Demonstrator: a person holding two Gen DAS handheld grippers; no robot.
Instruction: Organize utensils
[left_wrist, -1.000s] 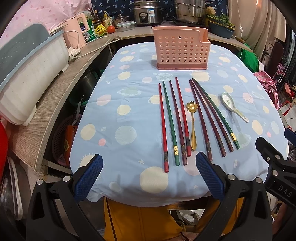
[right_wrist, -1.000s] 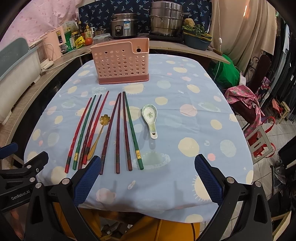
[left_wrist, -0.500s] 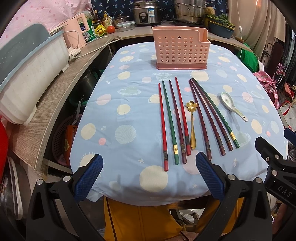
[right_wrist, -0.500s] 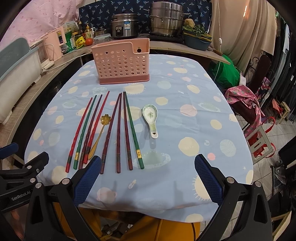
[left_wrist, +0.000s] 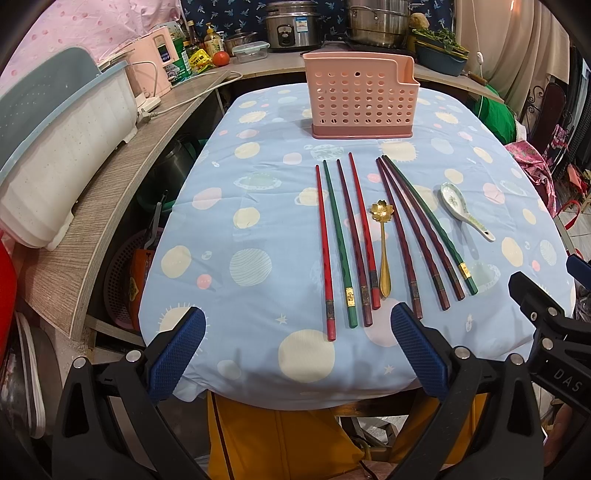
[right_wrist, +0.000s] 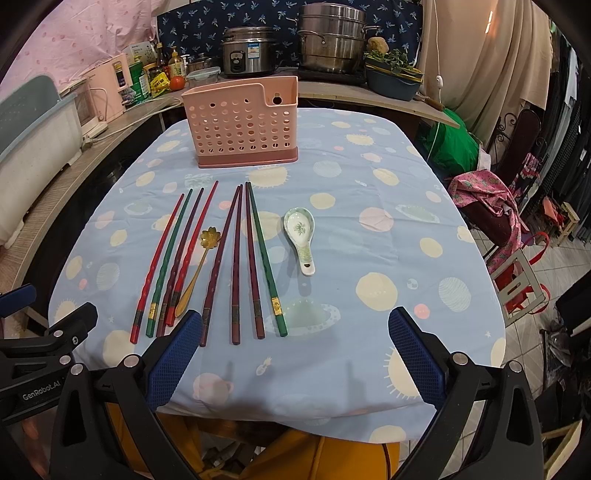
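Chopsticks (left_wrist: 345, 240) and spoons flat before pink holder (left_wrist: 360, 99), both grippers wide.

"DAS" on right gripper (left_wrist: 554, 354), "GenRobot.AI" on left gripper (right_wrist: 40, 373), rice cooker (right_wrist: 248, 51) label seemingly illegible

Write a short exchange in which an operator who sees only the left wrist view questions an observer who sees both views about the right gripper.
Operator: I catch only an edge of the right gripper. Is it open?
Observer: Yes. Its fingers stand wide apart with nothing between them.
Operator: What does it face?
Observer: The white spoon lies ahead, in line with the gap between the fingers. The chopsticks run toward its left finger, which covers the near end of one dark stick.
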